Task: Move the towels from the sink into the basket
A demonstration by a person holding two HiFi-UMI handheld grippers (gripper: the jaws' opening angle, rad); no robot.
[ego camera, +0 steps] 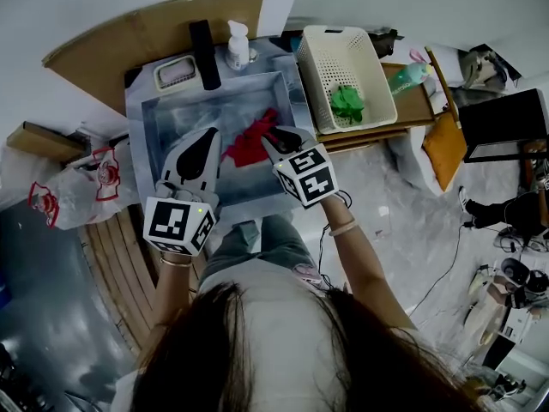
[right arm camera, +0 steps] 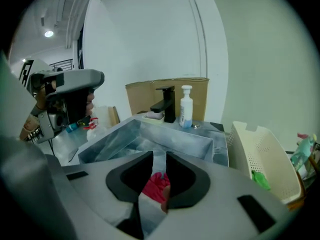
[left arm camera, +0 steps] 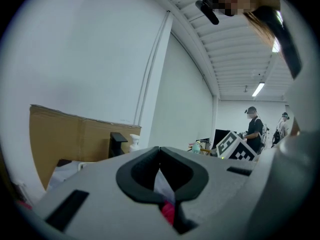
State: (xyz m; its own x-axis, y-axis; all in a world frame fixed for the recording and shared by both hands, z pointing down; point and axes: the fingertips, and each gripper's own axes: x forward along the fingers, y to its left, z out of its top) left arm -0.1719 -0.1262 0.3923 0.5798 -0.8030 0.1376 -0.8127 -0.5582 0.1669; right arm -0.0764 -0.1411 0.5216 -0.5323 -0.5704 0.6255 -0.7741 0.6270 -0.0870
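A red towel (ego camera: 251, 142) lies crumpled in the steel sink (ego camera: 147, 136). To its right stands the cream basket (ego camera: 379, 69) with a green towel (ego camera: 347, 103) inside. My right gripper (ego camera: 276, 137) hovers over the red towel's right edge, angled down into the sink. In the right gripper view its jaws (right arm camera: 159, 156) stand a little apart, open, and the red towel (right arm camera: 155, 186) shows through the gap, below them. My left gripper (ego camera: 208, 140) hangs over the sink's left half, shut (left arm camera: 159, 151) with nothing in it.
A black faucet (ego camera: 204, 54), a white soap bottle (ego camera: 238, 45) and a soap dish (ego camera: 176, 74) line the sink's back rim. A cardboard sheet (ego camera: 154, 24) stands behind. A plastic bag (ego camera: 69, 187) lies to the left. People stand far off in the left gripper view.
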